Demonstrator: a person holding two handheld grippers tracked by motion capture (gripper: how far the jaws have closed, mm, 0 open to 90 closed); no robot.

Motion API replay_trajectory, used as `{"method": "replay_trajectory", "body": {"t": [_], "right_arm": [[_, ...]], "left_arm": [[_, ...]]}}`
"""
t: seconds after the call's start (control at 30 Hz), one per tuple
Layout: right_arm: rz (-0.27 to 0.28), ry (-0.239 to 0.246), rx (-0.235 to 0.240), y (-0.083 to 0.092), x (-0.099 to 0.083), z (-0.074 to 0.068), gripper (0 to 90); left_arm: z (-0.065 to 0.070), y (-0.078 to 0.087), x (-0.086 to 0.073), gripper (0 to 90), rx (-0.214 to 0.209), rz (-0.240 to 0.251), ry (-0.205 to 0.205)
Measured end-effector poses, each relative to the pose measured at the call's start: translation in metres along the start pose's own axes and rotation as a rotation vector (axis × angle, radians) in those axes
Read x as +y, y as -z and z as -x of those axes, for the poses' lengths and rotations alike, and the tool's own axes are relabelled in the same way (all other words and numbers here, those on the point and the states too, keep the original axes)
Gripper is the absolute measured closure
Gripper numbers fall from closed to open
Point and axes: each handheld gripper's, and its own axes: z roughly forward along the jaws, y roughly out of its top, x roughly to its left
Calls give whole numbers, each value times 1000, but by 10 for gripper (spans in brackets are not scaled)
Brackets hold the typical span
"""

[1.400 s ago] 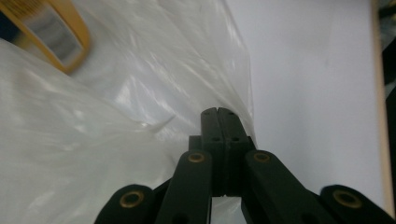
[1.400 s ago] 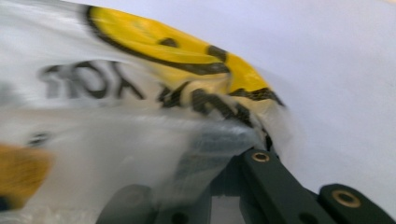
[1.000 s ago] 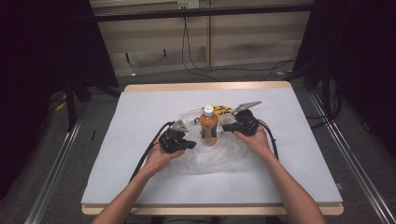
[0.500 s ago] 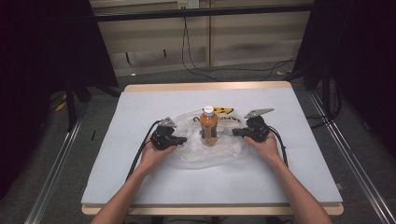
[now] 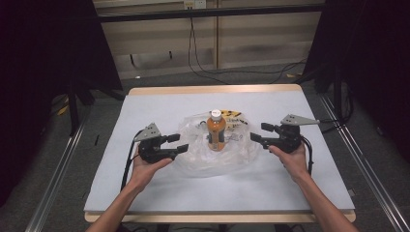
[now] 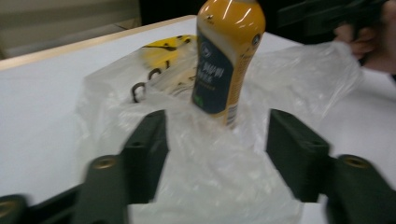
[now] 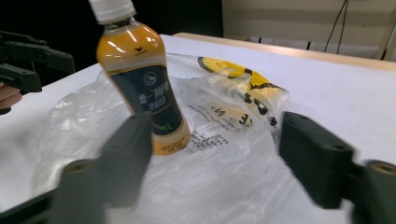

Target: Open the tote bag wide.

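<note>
White table (image 5: 145,193) beneath dark surrounds: an orange bottle (image 5: 216,131) stands upright at centre on a crumpled clear plastic bag (image 5: 203,159), flanked at 9 and 3 o'clock by left gripper (image 5: 176,143) and right gripper (image 5: 258,132), jaws wide, empty, seemingly poised to gather the bag.

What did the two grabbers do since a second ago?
Both pulled outward from the orange drink bottle: the left gripper to the left, the right gripper to the right. Both are open and hold nothing. The bottle stayed upright on the clear plastic bag.
</note>
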Motion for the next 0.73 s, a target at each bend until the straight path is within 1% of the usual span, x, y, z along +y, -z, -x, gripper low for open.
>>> {"method": "replay_trajectory", "body": {"t": [0.03, 0.07, 0.1, 0.13, 0.17, 0.2, 0.23, 0.27, 0.3, 0.33, 0.37, 0.4, 0.43, 0.47, 0.5, 0.53, 0.57, 0.6, 0.63, 0.67, 0.7, 0.73], "right_arm": [[9, 0, -11, 6, -1, -3, 167], [13, 0, -15, 11, -2, -6, 126], [17, 1, -19, 17, -4, -8, 96], [27, 0, -27, 21, -6, -11, 62], [33, 4, -41, 28, -9, -14, 33], [44, 5, -55, 34, -12, -17, 28], [52, 15, -66, 40, -15, -19, 15], [59, 22, -77, 46, -18, -22, 12], [64, 30, -88, 51, -20, -24, 13], [72, 41, -95, 56, -24, -26, 13], [72, 45, -92, 62, -27, -29, 17], [81, 50, -97, 66, -30, -32, 20], [84, 49, -104, 71, -33, -35, 19], [86, 46, -104, 74, -35, -37, 20], [81, 55, -107, 78, -37, -38, 23], [84, 55, -109, 80, -39, -40, 19], [92, 45, -118, 83, -42, -41, 9], [86, 44, -121, 84, -44, -41, 9], [79, 39, -126, 85, -45, -42, 19], [79, 44, -133, 85, -45, -41, 19], [85, 44, -138, 85, -44, -40, 17], [88, 26, -141, 85, -44, -38, 19]], "left_arm": [[1, 4, -3, 305, 8, 2, -4], [1, 7, -6, 278, 15, 7, -1], [2, 10, -8, 236, 27, 13, -5], [3, 14, -12, 198, 43, 11, -18], [4, 17, -15, 158, 51, 16, -23], [6, 21, -18, 133, 60, 17, -21], [8, 23, -21, 119, 47, 32, -8], [11, 26, -22, 115, 53, 33, -13], [13, 30, -23, 97, 64, 31, -37], [15, 34, -25, 82, 74, 49, -40], [17, 38, -28, 76, 80, 59, -47], [18, 42, -30, 63, 103, 62, -55], [19, 45, -32, 55, 110, 67, -54], [20, 48, -35, 52, 109, 64, -48], [20, 51, -36, 50, 114, 62, -46], [21, 54, -38, 50, 120, 65, -34], [20, 56, -40, 47, 109, 60, -35], [20, 57, -40, 48, 110, 61, -22], [18, 58, -40, 50, 124, 52, -28], [17, 57, -41, 48, 115, 68, -17], [15, 57, -41, 48, 130, 52, -14], [14, 56, -42, 48, 121, 49, -6]]}}
